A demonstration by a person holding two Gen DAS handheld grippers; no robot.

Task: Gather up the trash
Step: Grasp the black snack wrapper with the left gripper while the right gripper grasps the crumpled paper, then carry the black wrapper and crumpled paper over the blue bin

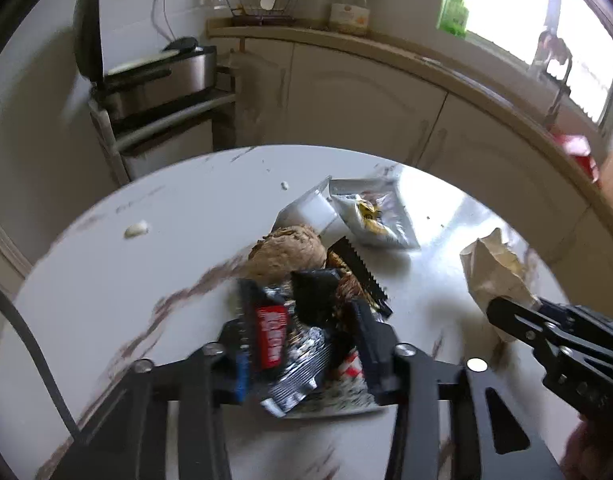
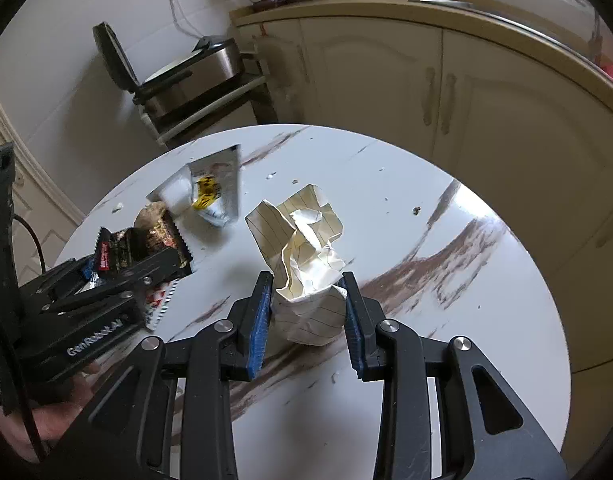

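**Inspector:** Left claw (image 1: 306, 340) is clamped on a bundle of snack wrappers (image 1: 290, 344) low over the round marble surface (image 1: 106, 300). Keep that squeeze firm.

**Assistant:** And right?

**Inspector:** Right claw (image 2: 308, 312) brackets the crumpled lined paper (image 2: 302, 256), pads touching, jaws not fully closed. It stands mid-surface, long axis pointing away from the claw. I would grip lower.
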